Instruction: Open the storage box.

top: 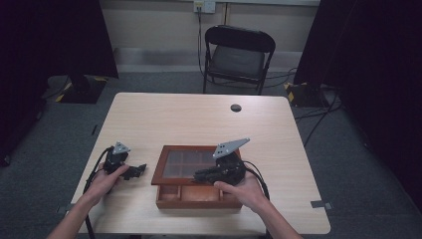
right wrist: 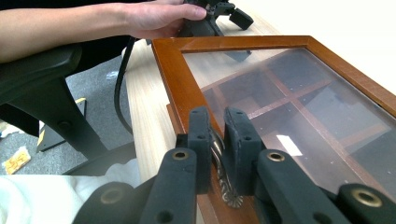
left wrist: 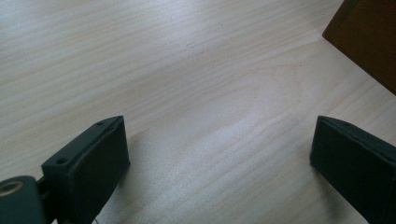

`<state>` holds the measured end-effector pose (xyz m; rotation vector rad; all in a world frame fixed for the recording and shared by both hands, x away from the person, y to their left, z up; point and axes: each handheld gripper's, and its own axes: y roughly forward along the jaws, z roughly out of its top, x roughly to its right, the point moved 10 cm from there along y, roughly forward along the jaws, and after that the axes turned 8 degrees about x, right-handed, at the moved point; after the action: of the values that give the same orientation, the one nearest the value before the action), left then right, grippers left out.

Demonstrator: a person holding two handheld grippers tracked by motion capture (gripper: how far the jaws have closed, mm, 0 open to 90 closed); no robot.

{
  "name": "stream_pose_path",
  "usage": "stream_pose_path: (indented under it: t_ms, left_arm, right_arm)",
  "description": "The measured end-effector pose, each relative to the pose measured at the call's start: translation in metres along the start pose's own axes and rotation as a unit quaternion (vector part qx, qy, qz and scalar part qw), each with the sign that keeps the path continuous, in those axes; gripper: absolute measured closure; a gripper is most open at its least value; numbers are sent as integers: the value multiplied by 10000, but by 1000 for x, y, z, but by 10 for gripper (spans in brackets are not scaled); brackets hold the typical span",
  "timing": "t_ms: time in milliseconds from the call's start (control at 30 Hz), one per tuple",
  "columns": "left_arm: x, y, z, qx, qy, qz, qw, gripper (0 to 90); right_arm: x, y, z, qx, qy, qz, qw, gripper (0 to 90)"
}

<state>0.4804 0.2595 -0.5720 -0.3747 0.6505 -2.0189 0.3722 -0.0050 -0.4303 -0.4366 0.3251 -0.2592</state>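
A brown wooden box with a glass-paned lid sits near the table's front edge. The lid's front edge is lifted off the box, so the front compartments show under it. My right gripper is shut on the small metal clasp at the lid's front rail; in the right gripper view its pads pinch it from both sides. My left gripper lies on the table left of the box, open with bare wood between its jaws. The box's corner shows at the upper right of the left gripper view.
The light wooden table has a round cable hole near its far edge. A black folding chair stands beyond the table. Dividers show through the lid's glass. A person's hand holds the left gripper.
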Motion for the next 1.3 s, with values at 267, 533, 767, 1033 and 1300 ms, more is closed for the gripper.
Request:
stream_pose_path:
  t_ms: [267, 533, 767, 1033, 1300]
  left_arm:
    - [0, 0, 0, 2, -3, 1, 10000, 38]
    - [0, 0, 0, 2, -2, 1, 10000, 38]
    - [0, 0, 0, 1, -2, 0, 10000, 38]
    - [0, 0, 0, 1, -2, 1, 10000, 38]
    - [0, 0, 0, 1, -4, -1, 10000, 38]
  right_arm:
    - [1, -2, 5, 6, 48, -39, 10000, 818]
    - [3, -4, 14, 43, 60, -58, 10000, 818]
    - [5, -6, 18, 52, 69, -43, 10000, 818]
    - [7, -7, 24, 85, 73, -64, 9999, 818]
    - [10, -9, 31, 130, 80, -111, 9998, 819]
